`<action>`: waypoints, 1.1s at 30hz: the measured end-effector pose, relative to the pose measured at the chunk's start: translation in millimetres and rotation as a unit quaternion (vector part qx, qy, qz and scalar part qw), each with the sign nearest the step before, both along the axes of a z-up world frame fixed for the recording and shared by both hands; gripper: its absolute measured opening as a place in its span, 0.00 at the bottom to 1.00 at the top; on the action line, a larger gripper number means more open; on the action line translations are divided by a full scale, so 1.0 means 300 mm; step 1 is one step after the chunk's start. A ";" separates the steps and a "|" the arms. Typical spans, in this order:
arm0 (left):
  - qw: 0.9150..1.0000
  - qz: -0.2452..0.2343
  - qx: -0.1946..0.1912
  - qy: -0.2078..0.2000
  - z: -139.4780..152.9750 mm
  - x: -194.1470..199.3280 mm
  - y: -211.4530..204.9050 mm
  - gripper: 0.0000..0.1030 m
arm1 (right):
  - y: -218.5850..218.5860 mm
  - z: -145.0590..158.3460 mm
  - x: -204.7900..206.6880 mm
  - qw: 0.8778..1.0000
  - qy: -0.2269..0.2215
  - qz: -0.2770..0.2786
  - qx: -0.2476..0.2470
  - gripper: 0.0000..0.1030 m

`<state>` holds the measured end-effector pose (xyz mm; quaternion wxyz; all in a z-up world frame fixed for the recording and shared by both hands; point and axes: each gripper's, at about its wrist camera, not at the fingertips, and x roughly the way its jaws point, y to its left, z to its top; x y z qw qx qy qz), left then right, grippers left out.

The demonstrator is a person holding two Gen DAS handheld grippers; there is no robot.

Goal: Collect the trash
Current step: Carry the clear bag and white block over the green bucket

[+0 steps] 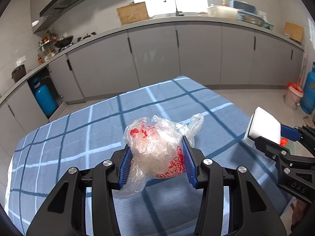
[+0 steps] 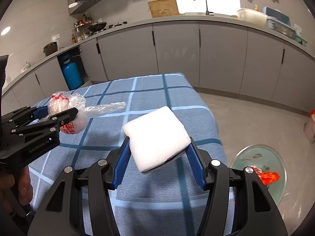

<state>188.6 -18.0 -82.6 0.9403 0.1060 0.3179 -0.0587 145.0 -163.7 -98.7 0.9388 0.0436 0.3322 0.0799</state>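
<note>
My left gripper (image 1: pixel 156 143) is shut on a crumpled clear plastic bag with red print (image 1: pixel 157 147), held above the blue checked tablecloth (image 1: pixel 78 137). In the right wrist view that same bag (image 2: pixel 65 106) and left gripper (image 2: pixel 59 116) show at the left. A white foam block (image 2: pixel 157 135) sits clamped between the blue pads of my right gripper (image 2: pixel 159 143), lifted over the table's right part. The left wrist view shows this white block (image 1: pixel 263 125) and the right gripper (image 1: pixel 275 137) at its right edge.
A round bin (image 2: pixel 275 157) with a clear liner and red scraps inside stands on the floor right of the table. Grey cabinets (image 2: pixel 177 49) and a counter with a sink run along the back. Blue gas cylinders (image 1: pixel 44 98) stand by the cabinets. A lined bucket (image 1: pixel 293 96) stands far right.
</note>
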 end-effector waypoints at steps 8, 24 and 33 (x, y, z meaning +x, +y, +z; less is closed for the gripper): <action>0.999 -0.043 0.007 -0.006 0.013 -0.006 -0.135 0.46 | -0.105 0.018 -0.026 0.999 -0.008 -0.032 0.003 0.55; 0.993 -0.114 0.018 -0.010 0.013 -0.014 -0.380 0.46 | -0.328 0.001 -0.083 0.995 -0.005 -0.096 0.004 0.55; 0.990 -0.142 0.020 -0.007 0.005 -0.008 -0.486 0.46 | -0.444 -0.018 -0.106 0.992 -0.002 -0.130 0.004 0.55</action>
